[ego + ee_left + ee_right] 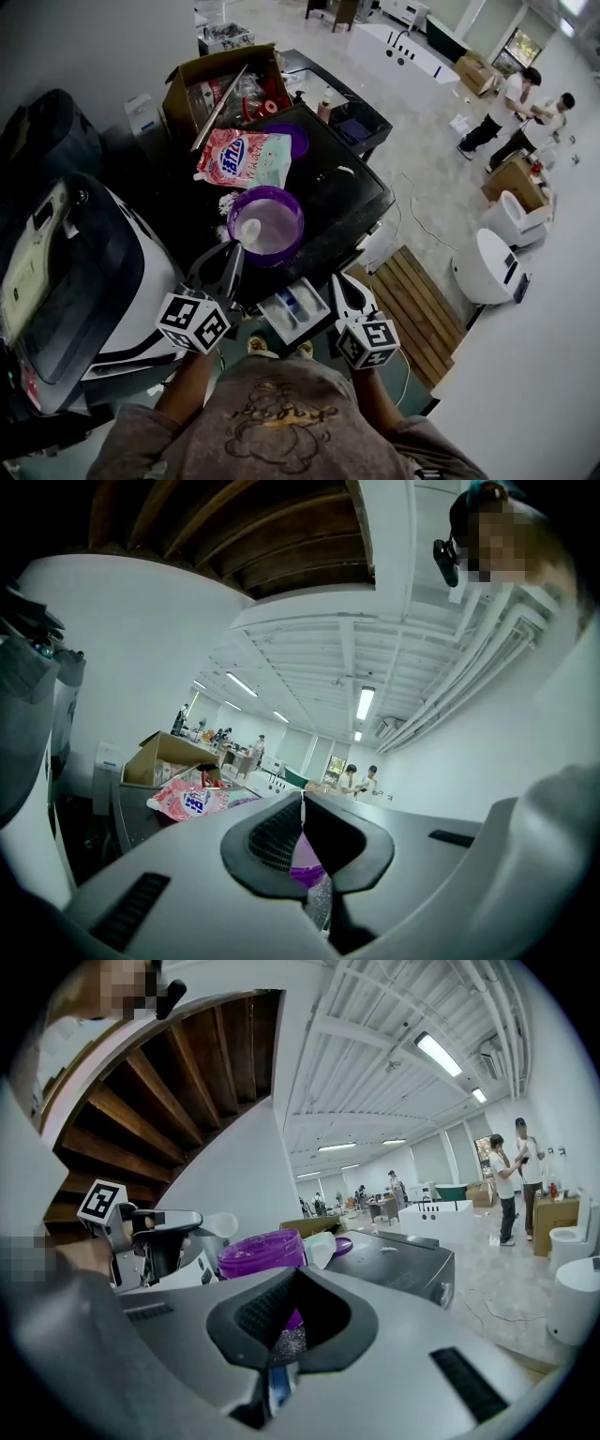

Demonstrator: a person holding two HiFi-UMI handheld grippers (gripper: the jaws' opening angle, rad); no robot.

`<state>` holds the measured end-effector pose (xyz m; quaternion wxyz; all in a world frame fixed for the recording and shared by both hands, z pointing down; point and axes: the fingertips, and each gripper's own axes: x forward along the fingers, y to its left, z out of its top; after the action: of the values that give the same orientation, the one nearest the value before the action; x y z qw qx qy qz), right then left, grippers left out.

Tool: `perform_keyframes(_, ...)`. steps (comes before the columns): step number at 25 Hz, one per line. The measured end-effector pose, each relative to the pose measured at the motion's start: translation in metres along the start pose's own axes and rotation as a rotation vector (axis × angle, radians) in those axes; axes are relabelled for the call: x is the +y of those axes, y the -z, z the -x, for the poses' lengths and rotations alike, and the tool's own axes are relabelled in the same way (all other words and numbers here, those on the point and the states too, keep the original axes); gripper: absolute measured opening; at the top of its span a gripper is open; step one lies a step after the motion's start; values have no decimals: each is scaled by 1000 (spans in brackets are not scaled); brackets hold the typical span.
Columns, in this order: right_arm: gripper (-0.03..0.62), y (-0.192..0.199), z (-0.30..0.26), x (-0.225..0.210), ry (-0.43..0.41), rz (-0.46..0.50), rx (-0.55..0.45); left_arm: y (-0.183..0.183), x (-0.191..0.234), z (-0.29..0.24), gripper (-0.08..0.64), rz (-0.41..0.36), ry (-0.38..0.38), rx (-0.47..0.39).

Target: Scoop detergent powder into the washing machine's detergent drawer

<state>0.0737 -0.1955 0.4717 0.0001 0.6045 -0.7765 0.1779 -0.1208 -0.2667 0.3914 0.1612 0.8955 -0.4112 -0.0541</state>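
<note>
A purple tub (265,223) of white detergent powder stands on the black washing machine top (347,192). My left gripper (234,251) is at the tub's near rim, shut on the handle of a white scoop (249,230) whose bowl is over the powder. The right gripper view shows that scoop (214,1225) raised beside the tub (261,1252). The detergent drawer (292,309) is pulled out below the tub, between both grippers. My right gripper (336,281) hangs just right of the drawer, shut with nothing in it. A pink detergent bag (246,157) lies behind the tub.
A purple lid (291,139) and an open cardboard box (220,89) sit at the back of the machine top. Another white-and-black machine (84,281) stands at the left. A wooden pallet (412,300) lies on the floor at the right. Two people (520,112) stand far off.
</note>
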Motion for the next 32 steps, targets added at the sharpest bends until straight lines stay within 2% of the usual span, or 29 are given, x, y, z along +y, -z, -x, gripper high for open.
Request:
perform_keyframes(9,2,-4,-14,-5,-59,-9,9,-5,5,-11,25,-48,-35,-7)
perform_keyframes(18,2,0,-23,-4,-115,-8,14,-12,13,-31,25,-103,-21,44)
perform_keyframes(23,2,-6,-27,-1,-124,-30,14,-8,20,-44,25,-152,-13,107)
perform_keyframes(32,2,-1,-28,-8,-153,11,26,5,22,-71,25,-286,31,272)
